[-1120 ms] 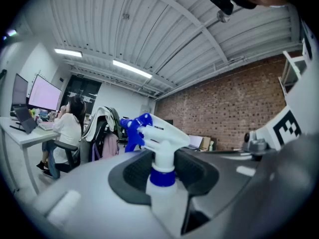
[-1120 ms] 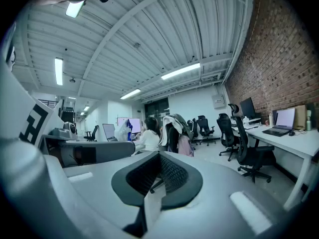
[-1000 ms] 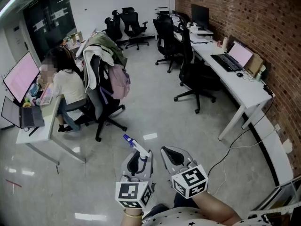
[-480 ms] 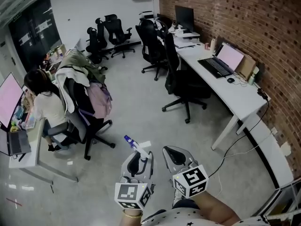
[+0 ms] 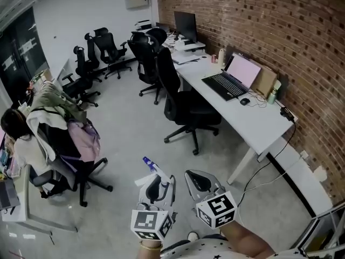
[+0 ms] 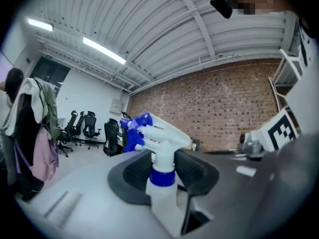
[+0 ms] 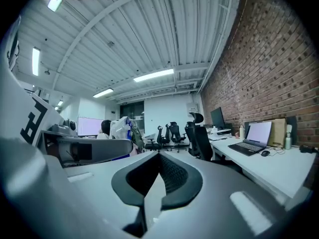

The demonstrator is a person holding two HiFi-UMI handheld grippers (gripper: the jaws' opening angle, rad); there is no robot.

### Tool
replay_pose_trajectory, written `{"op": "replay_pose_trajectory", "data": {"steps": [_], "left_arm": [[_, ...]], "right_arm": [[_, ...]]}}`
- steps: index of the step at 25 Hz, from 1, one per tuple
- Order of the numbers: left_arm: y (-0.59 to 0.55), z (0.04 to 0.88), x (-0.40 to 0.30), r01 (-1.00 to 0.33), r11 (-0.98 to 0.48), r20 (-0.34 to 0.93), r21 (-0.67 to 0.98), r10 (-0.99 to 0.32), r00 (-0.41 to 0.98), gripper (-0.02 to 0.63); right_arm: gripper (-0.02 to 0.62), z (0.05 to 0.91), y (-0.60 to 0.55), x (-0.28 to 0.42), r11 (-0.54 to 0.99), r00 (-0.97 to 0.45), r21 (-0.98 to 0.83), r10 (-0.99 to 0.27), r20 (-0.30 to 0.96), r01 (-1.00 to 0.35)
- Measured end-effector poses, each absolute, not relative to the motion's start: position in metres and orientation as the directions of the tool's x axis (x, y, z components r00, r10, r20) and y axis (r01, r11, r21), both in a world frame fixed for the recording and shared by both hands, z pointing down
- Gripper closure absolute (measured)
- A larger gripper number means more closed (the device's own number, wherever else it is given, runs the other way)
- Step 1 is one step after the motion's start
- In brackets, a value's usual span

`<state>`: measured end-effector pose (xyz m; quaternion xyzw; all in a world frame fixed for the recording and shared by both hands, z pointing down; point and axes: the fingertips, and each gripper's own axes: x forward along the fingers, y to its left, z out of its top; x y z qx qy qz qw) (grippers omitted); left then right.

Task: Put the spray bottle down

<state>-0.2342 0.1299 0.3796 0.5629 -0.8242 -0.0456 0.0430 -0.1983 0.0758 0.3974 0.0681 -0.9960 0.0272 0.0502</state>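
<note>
1. While hovering over the grey floor, clamping the spray bottle by its neck in the left gripper, with pads pressing from both sides just above the blue collar.
2. Holding the right gripper just beside it, with jaws pinched together on nothing.
3. Facing a white desk running along the brick wall at the right, bearing an open laptop, a mouse and, farther back, a monitor.
4. Meeting a black office chair standing at that desk, between the grippers and the laptop, with more black chairs bunching near the far wall.
5. Showing at the left a chair heaped with clothes and a pink bag, plus a seated person at the picture's edge, all well apart from the bottle.
6. Carrying the bottle with its long axis running roughly up and down in the left gripper view, trigger head on top, white body dropping below the jaws.
7. Aiming the blue nozzle leftward in that view, toward the distant chairs, and up and left in the head view, away from the holder's body.
</note>
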Motion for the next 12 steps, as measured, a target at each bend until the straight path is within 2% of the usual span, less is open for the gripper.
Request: {"op": "replay_pose_trajectory", "data": {"steps": [4, 12], "left_arm": [[0.071, 0.381, -0.229, -0.945, 0.303, 0.026, 0.125, -0.953, -0.302, 0.468], [-0.046, 0.389, -0.193, -0.989, 0.071, 0.052, 0.127, -0.997, -0.065, 0.468]], "right_arm": [[0.597, 0.395, 0.018, -0.188, 0.976, -0.974, -0.049, -0.205, 0.096, -0.21], [0.597, 0.4, -0.091, -0.135, 0.888, -0.887, -0.047, -0.45, 0.106, -0.457]]}}
